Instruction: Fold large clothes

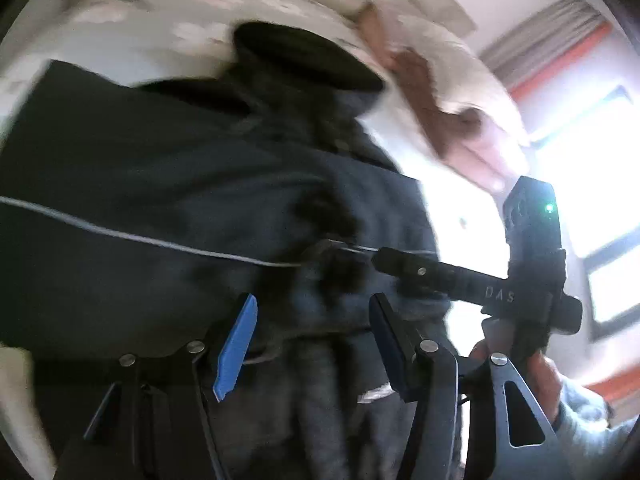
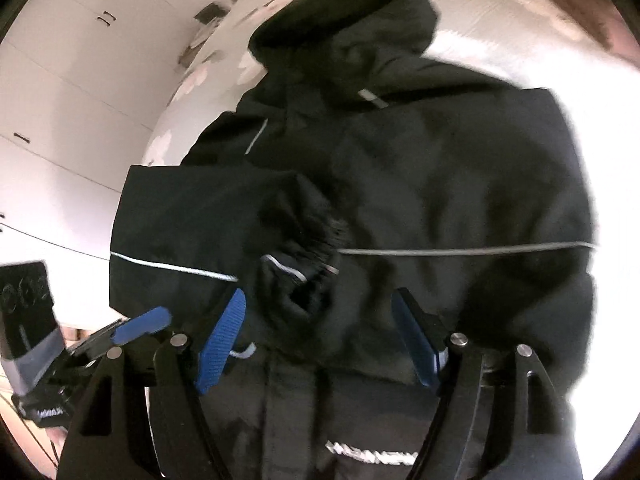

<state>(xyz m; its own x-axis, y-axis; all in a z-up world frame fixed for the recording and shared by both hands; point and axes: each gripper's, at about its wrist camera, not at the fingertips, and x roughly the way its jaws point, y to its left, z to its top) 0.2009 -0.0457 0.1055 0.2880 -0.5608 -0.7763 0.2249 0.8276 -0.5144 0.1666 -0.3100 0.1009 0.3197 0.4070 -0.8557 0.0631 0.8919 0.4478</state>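
Flowered bedsheet (image 2: 192, 76) as work surface, with white cupboard doors (image 2: 60, 80) to one side and a bright window (image 1: 580, 200) to the other. Black jacket (image 2: 460, 184) spread flat on the bedsheet, hood (image 2: 352, 12) at the far end, hem nearest the tools. One sleeve (image 2: 192, 216) laid across the chest, cuff (image 2: 308, 268) resting near the middle, level with the grey stripe (image 2: 460, 249). Left gripper (image 1: 312, 340) held over the lower front with jaws apart, blue pads clear of the cloth, nothing clamped. Right gripper (image 2: 320, 340) likewise wide and empty, poised just below the cuff. Step in hand, by judgement: sleeves being folded inward, with no grip on the cloth at present. Opposite sleeve not traceable in the blurred views; check before proceeding. Next move, most likely: lower both tools to the hem, pinch one corner each through all layers, and carry the bottom edge up toward the hood. Keep the folded sleeve flat underneath; avoid dragging the cuff out of place.
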